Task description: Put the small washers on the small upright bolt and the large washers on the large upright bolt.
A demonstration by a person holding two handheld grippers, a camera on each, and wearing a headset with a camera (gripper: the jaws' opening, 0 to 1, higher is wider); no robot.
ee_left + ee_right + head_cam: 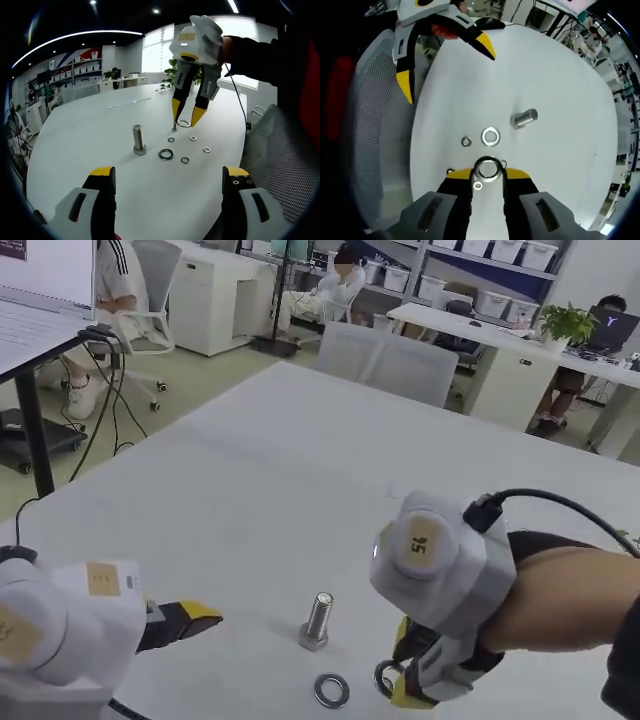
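My right gripper (488, 174) is shut on a large washer (487, 167), held just above the table; the same washer (183, 123) hangs between its yellow tips in the left gripper view. The large upright bolt (317, 620) stands bare on the white table (250, 490). A second large washer (331, 690) lies flat near it. Several small washers (193, 138) lie scattered around, one (466, 141) beside the flat large washer (491, 136). A thin small bolt (174, 126) stands by the right gripper's tip. My left gripper (169, 176) is open, back from the parts.
A mesh chair back (285, 150) is at the table's near edge. Beyond the table's far edge stand a grey chair (385, 362), desks and seated people. A laptop desk with hanging cables (100, 390) is off to the left.
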